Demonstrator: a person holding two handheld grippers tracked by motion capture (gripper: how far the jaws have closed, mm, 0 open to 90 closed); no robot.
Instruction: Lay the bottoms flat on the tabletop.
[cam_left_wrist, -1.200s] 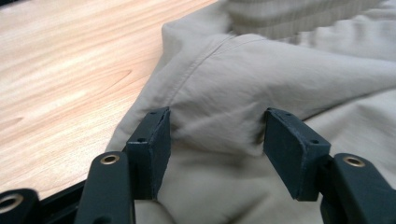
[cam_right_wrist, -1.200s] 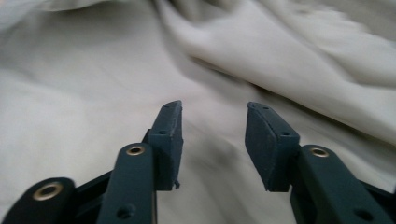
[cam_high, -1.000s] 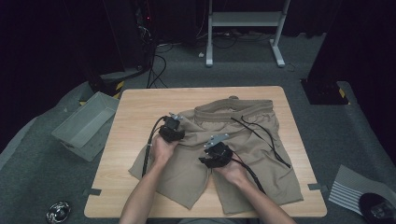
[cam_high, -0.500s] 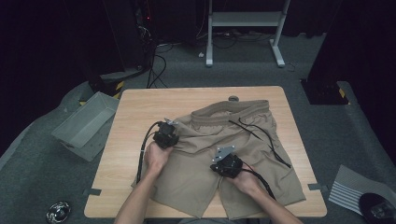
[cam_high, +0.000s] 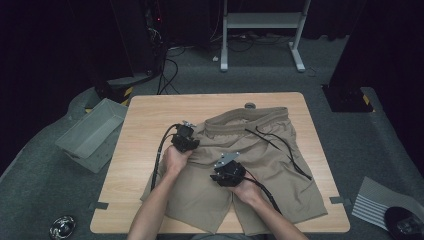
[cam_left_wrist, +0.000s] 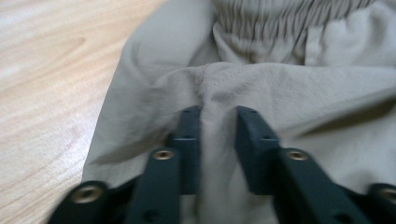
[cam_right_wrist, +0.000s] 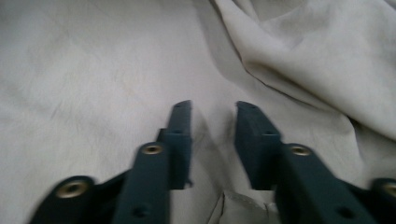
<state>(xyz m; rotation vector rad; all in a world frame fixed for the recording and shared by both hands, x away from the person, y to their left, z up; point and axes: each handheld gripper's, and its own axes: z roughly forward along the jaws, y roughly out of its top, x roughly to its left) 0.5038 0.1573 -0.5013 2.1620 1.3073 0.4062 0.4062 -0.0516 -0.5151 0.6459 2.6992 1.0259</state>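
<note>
Khaki shorts (cam_high: 270, 155) lie spread on the wooden table (cam_high: 150, 115), waistband toward the far edge, with a black drawstring (cam_high: 280, 145) trailing across them. My left gripper (cam_high: 189, 141) is at the shorts' left side. In the left gripper view it (cam_left_wrist: 218, 116) is shut on a raised fold of the cloth (cam_left_wrist: 219, 88) just below the elastic waistband (cam_left_wrist: 280, 18). My right gripper (cam_high: 220, 172) hovers low over the middle of the shorts. In the right gripper view it (cam_right_wrist: 212, 109) is open, with flat cloth (cam_right_wrist: 93, 70) under the jaws and a hem edge near their base.
A grey bin (cam_high: 90, 132) sits on the floor left of the table. A white stand frame (cam_high: 260, 20) is behind the table, and a striped mat (cam_high: 372, 205) lies at the right. Bare wood shows along the table's left and far edges.
The bunched shorts have been drawn out flat toward the near edge. My right gripper moved toward the person and to the right, and the left gripper shifted slightly left.
</note>
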